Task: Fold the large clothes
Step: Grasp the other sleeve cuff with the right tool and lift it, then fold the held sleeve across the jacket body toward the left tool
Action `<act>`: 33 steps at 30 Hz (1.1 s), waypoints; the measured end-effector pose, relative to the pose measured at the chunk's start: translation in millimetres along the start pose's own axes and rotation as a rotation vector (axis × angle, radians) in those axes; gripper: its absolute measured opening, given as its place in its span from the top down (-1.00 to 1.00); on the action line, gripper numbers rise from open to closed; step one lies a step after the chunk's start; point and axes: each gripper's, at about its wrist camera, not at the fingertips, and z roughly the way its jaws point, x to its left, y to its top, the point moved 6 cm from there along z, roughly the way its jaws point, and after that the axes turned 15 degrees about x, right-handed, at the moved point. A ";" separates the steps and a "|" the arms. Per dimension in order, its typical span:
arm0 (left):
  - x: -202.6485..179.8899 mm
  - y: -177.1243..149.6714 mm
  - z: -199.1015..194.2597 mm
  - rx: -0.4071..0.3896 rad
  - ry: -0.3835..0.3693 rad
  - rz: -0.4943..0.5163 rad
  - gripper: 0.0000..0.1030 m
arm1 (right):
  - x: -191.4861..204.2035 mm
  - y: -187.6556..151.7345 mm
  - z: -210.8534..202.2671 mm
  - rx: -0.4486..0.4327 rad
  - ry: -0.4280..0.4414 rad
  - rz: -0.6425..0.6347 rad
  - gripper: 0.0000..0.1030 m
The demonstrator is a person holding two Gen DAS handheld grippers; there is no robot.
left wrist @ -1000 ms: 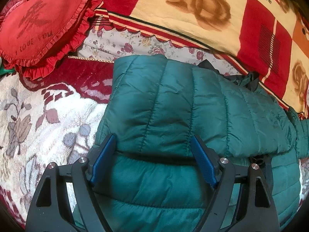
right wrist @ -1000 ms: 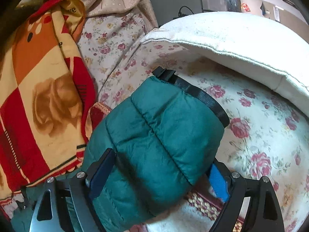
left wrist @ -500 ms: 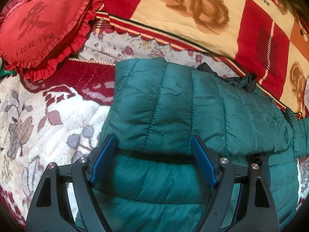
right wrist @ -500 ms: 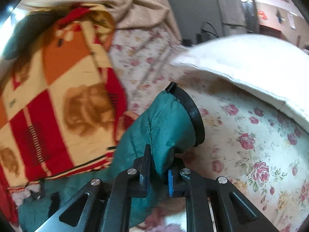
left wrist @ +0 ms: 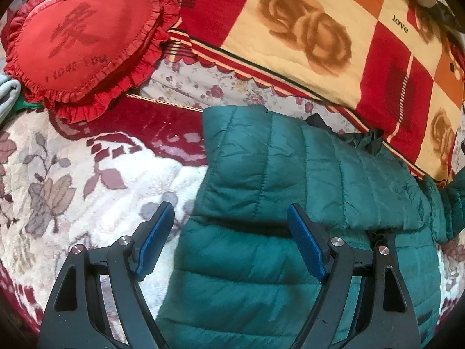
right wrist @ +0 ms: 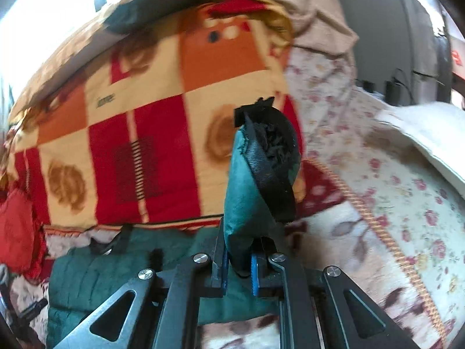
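A dark green quilted jacket (left wrist: 290, 180) lies on the bed with one sleeve folded across its body. My left gripper (left wrist: 229, 224) hovers open above the jacket's left edge, blue pads wide apart and nothing between them. In the right wrist view my right gripper (right wrist: 238, 270) is shut on the other sleeve (right wrist: 247, 192), pinched just behind its black cuff (right wrist: 273, 157), which stands up lifted off the bed. The jacket's body (right wrist: 116, 273) shows below and left of that gripper.
A red heart-shaped ruffled cushion (left wrist: 84, 37) lies at the far left. A red, orange and cream checked blanket (left wrist: 319, 29) is heaped behind the jacket. A floral bedspread (left wrist: 58, 180) covers the bed. A white pillow (right wrist: 430, 133) lies at the right.
My right gripper closed on the sleeve near its cuff, then lifted it and swung left towards the jacket's body. My left gripper drew back slightly and stayed open.
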 end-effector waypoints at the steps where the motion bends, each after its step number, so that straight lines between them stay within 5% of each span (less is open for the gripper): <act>1: 1.4 -1.0 -1.2 0.000 -0.001 0.000 -0.56 | 11.0 -3.1 2.6 0.013 0.010 -0.012 0.80; 33: 44.1 2.3 0.5 0.011 -0.043 -0.073 -0.56 | 255.2 -91.9 87.6 0.288 0.242 -0.309 0.80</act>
